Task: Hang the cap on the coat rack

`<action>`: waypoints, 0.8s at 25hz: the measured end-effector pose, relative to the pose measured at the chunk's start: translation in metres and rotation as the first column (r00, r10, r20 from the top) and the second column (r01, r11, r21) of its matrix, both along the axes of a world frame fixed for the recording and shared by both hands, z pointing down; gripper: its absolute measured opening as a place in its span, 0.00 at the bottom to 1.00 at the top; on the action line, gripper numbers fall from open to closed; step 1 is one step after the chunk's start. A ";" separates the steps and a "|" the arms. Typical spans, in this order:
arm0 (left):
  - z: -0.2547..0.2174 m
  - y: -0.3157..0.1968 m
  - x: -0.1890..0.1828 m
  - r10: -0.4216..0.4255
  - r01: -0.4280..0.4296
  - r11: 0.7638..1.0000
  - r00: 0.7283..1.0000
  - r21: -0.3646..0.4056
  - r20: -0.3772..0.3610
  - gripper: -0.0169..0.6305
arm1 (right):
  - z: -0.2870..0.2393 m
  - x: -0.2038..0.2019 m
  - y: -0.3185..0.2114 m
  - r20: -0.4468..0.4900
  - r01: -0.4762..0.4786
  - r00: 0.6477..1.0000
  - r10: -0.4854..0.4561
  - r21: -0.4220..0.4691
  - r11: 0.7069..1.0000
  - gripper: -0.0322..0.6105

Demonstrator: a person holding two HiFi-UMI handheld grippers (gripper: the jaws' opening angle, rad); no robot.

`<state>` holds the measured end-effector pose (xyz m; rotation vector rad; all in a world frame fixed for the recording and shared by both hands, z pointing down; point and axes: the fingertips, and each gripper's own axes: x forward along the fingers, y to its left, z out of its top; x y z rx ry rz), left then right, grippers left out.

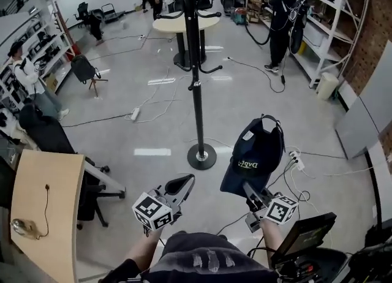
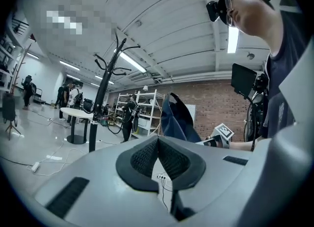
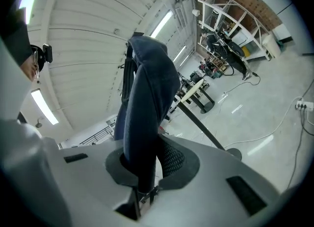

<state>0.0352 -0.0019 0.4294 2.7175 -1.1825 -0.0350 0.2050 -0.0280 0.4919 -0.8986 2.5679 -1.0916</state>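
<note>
The right hand-held gripper (image 1: 250,193) clamps the cap (image 1: 254,156) by its edge near the coat rack (image 1: 195,79). The cap looks soft and light. The left hand-held gripper (image 1: 182,185) is closed and empty.

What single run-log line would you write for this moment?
right gripper: shut on cap | left gripper: shut, empty | coat rack: stands ahead, cap not yet hung

Ceiling tube lights (image 2: 232,39) illuminate the room brightly and evenly. The glossy floor (image 1: 110,135) shows glare patches. Both gripper views curve strongly towards dark, rounded edges.
</note>
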 end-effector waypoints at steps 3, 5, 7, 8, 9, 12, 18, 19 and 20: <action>0.001 0.000 0.003 -0.043 0.043 0.999 0.999 -0.004 0.021 0.04 | 0.004 0.002 -0.014 0.008 0.042 0.999 -0.042 -0.016 0.999 0.10; -0.001 -0.004 -0.008 -0.096 0.096 0.995 0.995 -0.005 0.031 0.04 | 0.003 -0.004 -0.024 0.013 0.076 0.997 -0.076 -0.013 0.997 0.10; -0.003 -0.010 -0.026 -0.152 0.152 0.988 0.988 0.002 0.030 0.04 | 0.003 -0.014 -0.034 0.014 0.105 0.994 -0.104 -0.009 0.994 0.10; -0.004 -0.013 -0.035 -0.172 0.172 0.985 0.985 0.007 0.025 0.04 | 0.003 -0.020 -0.038 0.011 0.114 0.993 -0.114 -0.008 0.993 0.10; -0.005 -0.015 -0.043 -0.185 0.184 0.983 0.983 0.014 0.018 0.04 | 0.004 -0.026 -0.042 0.007 0.119 0.993 -0.119 -0.009 0.993 0.10; -0.005 -0.022 -0.069 -0.194 0.194 0.980 0.981 0.031 -0.005 0.04 | 0.004 -0.047 -0.053 -0.005 0.118 0.993 -0.118 -0.014 0.993 0.10; -0.003 -0.058 -0.145 -0.162 0.165 0.985 0.985 0.046 -0.056 0.04 | -0.005 -0.114 -0.086 -0.017 0.064 0.998 -0.064 0.000 0.998 0.10; -0.002 -0.064 -0.157 -0.152 0.155 0.987 0.986 0.045 -0.060 0.04 | -0.006 -0.126 -0.092 -0.016 0.053 0.998 -0.053 -0.004 0.999 0.10; 0.000 -0.066 -0.170 -0.150 0.153 0.987 0.987 0.040 -0.063 0.04 | -0.005 -0.138 -0.096 -0.012 0.051 0.999 -0.052 -0.011 0.999 0.10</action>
